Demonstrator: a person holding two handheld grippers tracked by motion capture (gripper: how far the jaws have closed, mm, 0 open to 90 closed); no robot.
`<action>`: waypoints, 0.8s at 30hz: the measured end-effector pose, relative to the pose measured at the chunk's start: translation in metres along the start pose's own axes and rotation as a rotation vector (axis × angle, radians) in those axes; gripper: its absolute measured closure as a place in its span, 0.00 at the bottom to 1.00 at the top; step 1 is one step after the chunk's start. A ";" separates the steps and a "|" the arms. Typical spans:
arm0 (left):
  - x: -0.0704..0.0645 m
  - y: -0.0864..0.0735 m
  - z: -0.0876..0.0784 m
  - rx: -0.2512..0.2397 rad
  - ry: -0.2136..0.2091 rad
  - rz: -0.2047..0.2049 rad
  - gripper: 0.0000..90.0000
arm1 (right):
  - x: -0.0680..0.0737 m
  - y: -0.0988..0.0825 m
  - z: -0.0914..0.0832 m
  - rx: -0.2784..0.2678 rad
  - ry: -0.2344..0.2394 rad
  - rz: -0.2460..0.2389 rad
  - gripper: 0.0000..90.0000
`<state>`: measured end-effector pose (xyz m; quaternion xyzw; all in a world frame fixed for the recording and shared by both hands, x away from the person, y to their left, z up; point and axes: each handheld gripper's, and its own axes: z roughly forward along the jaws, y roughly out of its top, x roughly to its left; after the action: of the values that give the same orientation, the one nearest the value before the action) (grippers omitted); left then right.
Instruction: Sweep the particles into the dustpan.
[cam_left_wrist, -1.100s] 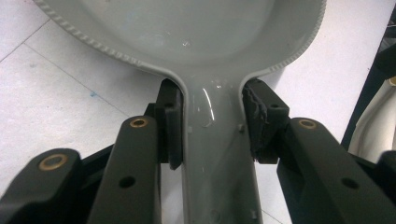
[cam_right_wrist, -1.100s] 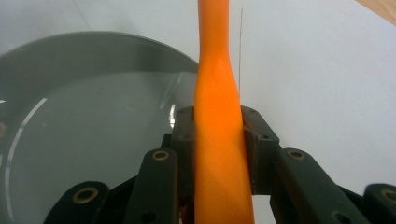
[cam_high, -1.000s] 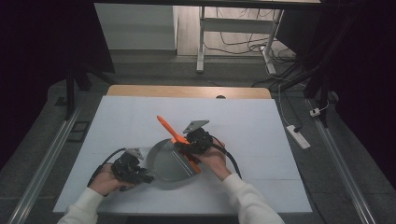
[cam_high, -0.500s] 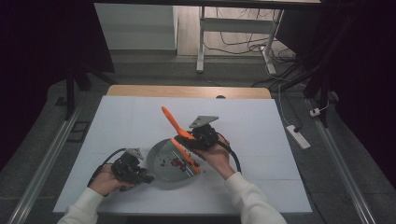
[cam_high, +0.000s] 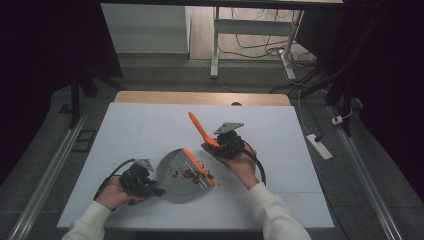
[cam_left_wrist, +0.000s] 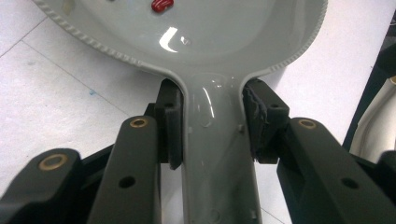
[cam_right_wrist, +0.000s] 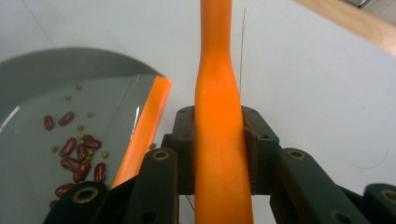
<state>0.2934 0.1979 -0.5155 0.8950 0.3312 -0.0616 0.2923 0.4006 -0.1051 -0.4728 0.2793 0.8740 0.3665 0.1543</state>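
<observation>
white table, dustpan and brush both pinched

white table (cam_high: 150, 130) under both grippers, wooden strip along its far edge. grey dustpan (cam_high: 175, 172) lying flat near the front middle, its handle clamped between the pads of the left gripper (cam_high: 142, 182); in the left gripper view, jaws pressed on both sides of the handle neck (cam_left_wrist: 217, 140). red beans (cam_high: 187, 174) and small green bits scattered inside the pan, close to its orange lip (cam_high: 199, 167). orange brush handle (cam_high: 200, 129) pinched in the right gripper (cam_high: 220, 145), slanting up and away toward the far left; in the right gripper view, jaws squeezed on the handle (cam_right_wrist: 219, 154), pan and beans (cam_right_wrist: 77, 156) just to the left. bare tabletop wide open to the far side, left and right; little room toward the front edge. left hand (cam_high: 112, 192) low near the front-left, right hand (cam_high: 242, 167) just right of the pan, white sleeves entering from below.
</observation>
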 end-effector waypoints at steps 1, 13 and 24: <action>0.000 0.000 0.000 0.000 0.000 0.000 0.69 | 0.001 -0.001 0.003 0.008 0.002 -0.002 0.78; 0.000 0.000 0.000 0.002 0.000 0.000 0.69 | 0.020 0.000 0.015 0.040 0.056 -0.039 0.78; 0.000 0.000 0.000 0.003 -0.001 -0.002 0.69 | 0.038 0.003 0.016 0.015 0.149 -0.026 0.78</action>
<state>0.2936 0.1979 -0.5158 0.8951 0.3319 -0.0629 0.2911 0.3795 -0.0717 -0.4836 0.2409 0.8893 0.3778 0.0913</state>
